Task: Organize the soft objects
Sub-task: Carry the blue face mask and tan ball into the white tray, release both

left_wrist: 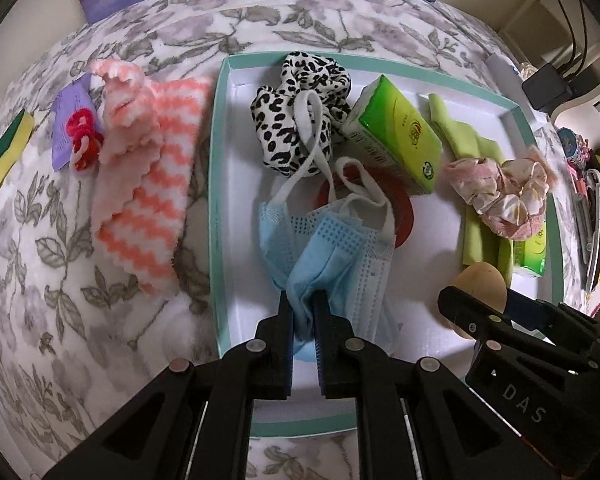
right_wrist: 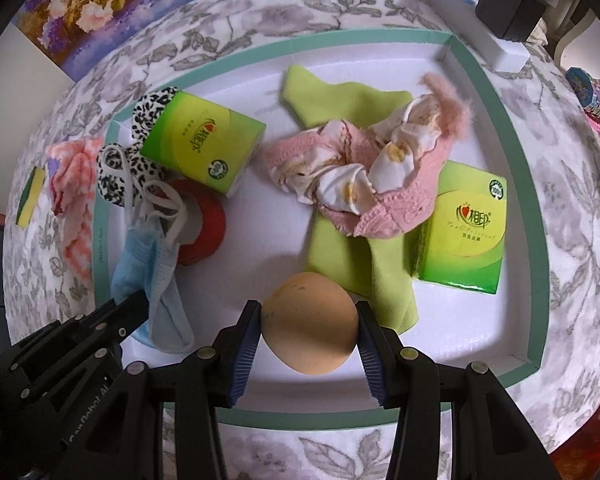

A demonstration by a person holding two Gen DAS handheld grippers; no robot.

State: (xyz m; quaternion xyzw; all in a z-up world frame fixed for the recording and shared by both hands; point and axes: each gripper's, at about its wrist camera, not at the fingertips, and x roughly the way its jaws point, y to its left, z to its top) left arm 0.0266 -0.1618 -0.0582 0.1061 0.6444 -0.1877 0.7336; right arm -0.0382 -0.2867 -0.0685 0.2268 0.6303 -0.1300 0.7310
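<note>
Both tools loaded, low over the tray (right_wrist: 496,92)

Nearest: left tool (left_wrist: 303,300) pressed together, pinching the blue face mask (left_wrist: 332,248) by one edge so it hangs into the tray's left half; right tool (right_wrist: 309,316) clamps the tan sponge egg (right_wrist: 310,322) betw. its pads, over the tray's near edge, prob. for set-down. Further in: red tape roll (right_wrist: 212,220), green cloth (right_wrist: 340,240) under pink scrunchie (right_wrist: 364,168), tissue packs (right_wrist: 204,144), leopard scrunchie (left_wrist: 296,104). Left of tray, on floral bedding: striped towel (left_wrist: 148,184), w/ scrub sponge (left_wrist: 8,152), not yet sorted.

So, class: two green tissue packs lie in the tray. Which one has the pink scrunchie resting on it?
The tissue pack near the tray's right wall; the pink scrunchie overlaps its corner. The other pack leans against the leopard scrunchie.
</note>
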